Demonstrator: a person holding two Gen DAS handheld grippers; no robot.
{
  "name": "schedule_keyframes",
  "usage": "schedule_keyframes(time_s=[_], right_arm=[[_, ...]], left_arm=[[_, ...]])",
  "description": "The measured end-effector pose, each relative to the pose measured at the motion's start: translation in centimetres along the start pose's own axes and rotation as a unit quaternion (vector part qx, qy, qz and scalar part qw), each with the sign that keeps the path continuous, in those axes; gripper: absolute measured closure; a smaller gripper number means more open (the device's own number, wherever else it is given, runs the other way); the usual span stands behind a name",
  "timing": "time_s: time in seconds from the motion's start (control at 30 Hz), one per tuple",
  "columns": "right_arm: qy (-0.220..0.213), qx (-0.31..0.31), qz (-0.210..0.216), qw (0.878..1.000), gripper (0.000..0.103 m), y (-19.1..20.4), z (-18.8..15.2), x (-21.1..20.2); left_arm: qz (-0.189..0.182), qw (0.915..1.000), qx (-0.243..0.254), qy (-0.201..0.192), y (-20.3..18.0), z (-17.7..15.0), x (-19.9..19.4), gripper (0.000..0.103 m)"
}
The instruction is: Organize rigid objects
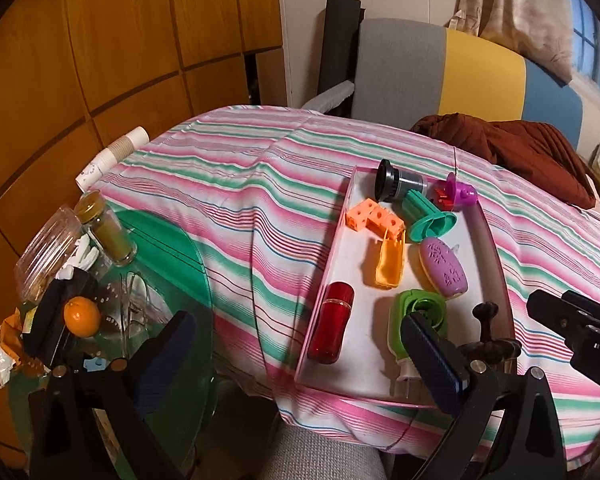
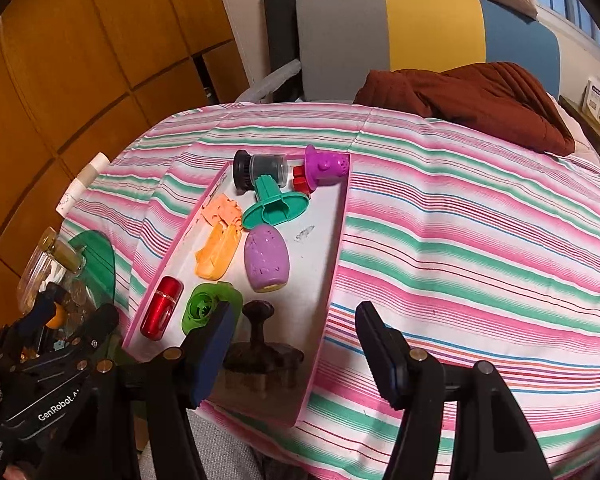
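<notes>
A pink-rimmed white tray [image 1: 362, 364] [image 2: 320, 256] lies on the striped cloth. It holds a red bottle [image 1: 332, 328] [image 2: 162, 308], a green round part [image 1: 420, 310] [image 2: 202, 308], a purple oval [image 1: 444, 268] [image 2: 266, 258], an orange scoop [image 1: 390, 266] [image 2: 218, 252], orange cubes [image 1: 374, 218], a teal plunger [image 1: 430, 220] [image 2: 276, 206], a black-grey cylinder [image 1: 398, 182] [image 2: 260, 170] and a purple toy [image 1: 456, 192] [image 2: 324, 166]. A dark brown knobbed stamp [image 1: 488, 340] [image 2: 260, 354] stands at the tray's near end. My right gripper [image 2: 300, 356] is open above it, pads clear of it. My left gripper [image 1: 300, 364] hovers open over the tray's near left corner.
A green glass side table [image 1: 172, 248] on the left carries jars [image 1: 108, 232], an orange [image 1: 82, 316] and stacked paper cups [image 1: 112, 152]. Behind the bed stand a grey-yellow-blue chair back [image 1: 440, 68] and wooden panels. A brown garment [image 2: 472, 100] lies at the far right.
</notes>
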State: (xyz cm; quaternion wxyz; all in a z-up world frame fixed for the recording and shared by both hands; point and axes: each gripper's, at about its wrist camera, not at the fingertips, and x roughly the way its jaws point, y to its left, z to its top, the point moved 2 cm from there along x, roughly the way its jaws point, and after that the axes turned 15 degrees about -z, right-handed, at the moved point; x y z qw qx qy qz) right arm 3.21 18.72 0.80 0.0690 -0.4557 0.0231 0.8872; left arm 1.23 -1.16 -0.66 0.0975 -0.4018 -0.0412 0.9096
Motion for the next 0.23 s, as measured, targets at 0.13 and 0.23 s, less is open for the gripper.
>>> schedule_keyframes(time_s=[0.13, 0.23], right_arm=[[0.002, 0.002, -0.001, 1.0, 0.04, -0.17, 0.03, 0.15], [0.005, 0.003, -0.001, 1.0, 0.04, -0.28, -0.02, 0.28]], left_arm=[[0.01, 0.9999, 0.009, -0.001, -0.38, -0.14, 0.09, 0.0], [0.013, 0.9998, 0.015, 0.003, -0.59, -0.27, 0.33, 0.0]])
